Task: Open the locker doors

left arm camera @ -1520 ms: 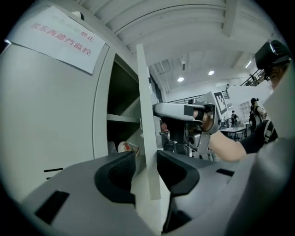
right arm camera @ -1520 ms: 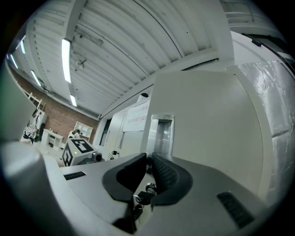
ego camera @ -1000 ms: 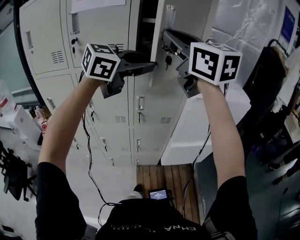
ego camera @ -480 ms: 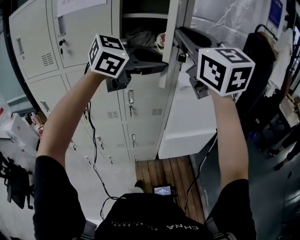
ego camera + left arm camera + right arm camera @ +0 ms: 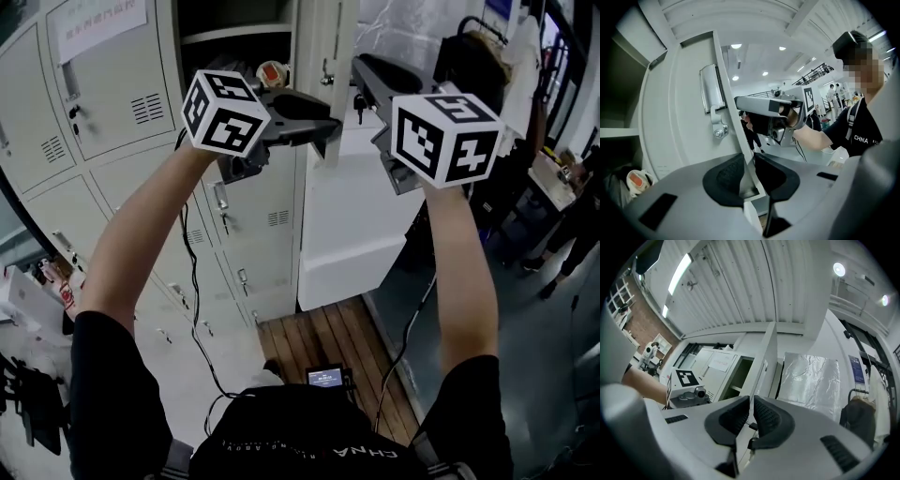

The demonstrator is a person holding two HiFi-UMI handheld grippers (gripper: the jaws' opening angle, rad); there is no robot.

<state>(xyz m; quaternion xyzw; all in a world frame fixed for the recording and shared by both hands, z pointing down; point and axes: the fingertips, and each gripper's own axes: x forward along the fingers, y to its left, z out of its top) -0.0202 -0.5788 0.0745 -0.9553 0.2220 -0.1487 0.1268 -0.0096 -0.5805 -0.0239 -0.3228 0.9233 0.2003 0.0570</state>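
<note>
The locker door at the top of the locker bank stands swung out, edge-on to the head view, with the dark open compartment to its left. To its right, above a white cabinet, there is open room.

The left gripper reaches the door's free edge from the compartment side. Its jaws are closing with that edge between the pads, and I cannot tell whether the pads press on it yet. The right gripper meets the same edge from the other side, its jaws narrow and clamped on it.

A paper notice on the neighbouring door carries print too small to read. The person's dark shirt reads "CHNA".

Only the left gripper view shows the door's inner face with its metal latch and a bundle low in the compartment. Only the right gripper view shows a crinkled silvery sheet beyond the door. Only the head view shows the wooden floor boards.
</note>
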